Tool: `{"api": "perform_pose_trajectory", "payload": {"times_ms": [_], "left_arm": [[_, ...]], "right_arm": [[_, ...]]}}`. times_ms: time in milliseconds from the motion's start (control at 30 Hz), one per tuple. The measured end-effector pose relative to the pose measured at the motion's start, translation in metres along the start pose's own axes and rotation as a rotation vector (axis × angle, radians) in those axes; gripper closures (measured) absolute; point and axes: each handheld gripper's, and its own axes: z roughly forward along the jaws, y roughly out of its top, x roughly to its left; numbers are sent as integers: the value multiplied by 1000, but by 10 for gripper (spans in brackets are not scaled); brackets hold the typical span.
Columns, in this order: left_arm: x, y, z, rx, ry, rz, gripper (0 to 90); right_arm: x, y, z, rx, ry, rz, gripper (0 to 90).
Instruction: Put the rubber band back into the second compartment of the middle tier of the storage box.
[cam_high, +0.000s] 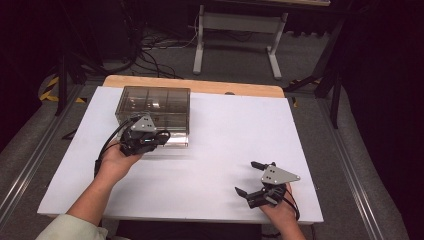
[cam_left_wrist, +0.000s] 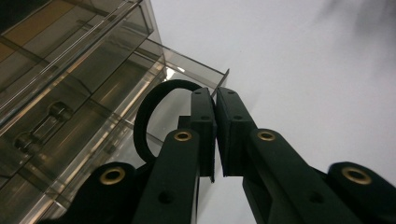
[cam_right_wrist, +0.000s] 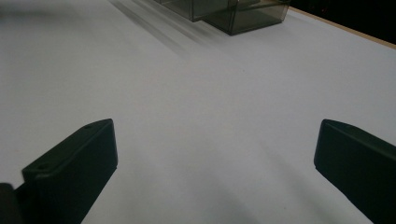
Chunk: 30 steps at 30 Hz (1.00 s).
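Up near the far left part of the counter (cam_high: 225, 145) stands a smoky clear plastic drawer box (cam_high: 154, 109), close to the far edge, where a strip of bare wood shows beyond the white surface. Its lowest drawer (cam_high: 172, 141) juts out of the front, toward the person.

The left tool (cam_high: 161, 138) sits right at that drawer front, held in the left hand (cam_high: 116, 161), whose pale green sleeve comes in from the near left corner. In the left gripper view its 2 black jaws are drawn together on the thin clear tab of the drawer (cam_left_wrist: 221, 80), which stands up just past the fingertips (cam_left_wrist: 204, 100); the tab's edge runs down into the narrow slit between them, so the left tool (cam_left_wrist: 215, 93) looks clamped on it. A black cable loop curves beside the jaws. Through the box (cam_left_wrist: 70, 70) wall, a small cylindrical part lies in a compartment at the left of that view; what it is I cannot tell.

The right tool (cam_high: 249, 177) is low over the near right part of the counter, well apart from the box, in the right hand (cam_high: 280, 210). Its jaws stand wide apart with only white counter (cam_right_wrist: 210, 116) between them. From there the drawer box (cam_right_wrist: 224, 11) shows far off at the top.
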Motion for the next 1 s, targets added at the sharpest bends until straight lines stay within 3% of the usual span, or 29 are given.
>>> {"api": "perform_pose_trajectory", "payload": {"times_ms": [333,767,1000], "left_arm": [[10,-6,-4,-11,39,-40,860],[19,-9,3,17,98,-54,859],[26,-11,8,29,104,-77,859]], "right_arm": [[0,0,0,0,0,0,3],[0,0,0,1,-2,0,3],[0,0,0,4,-3,2,3]]}}
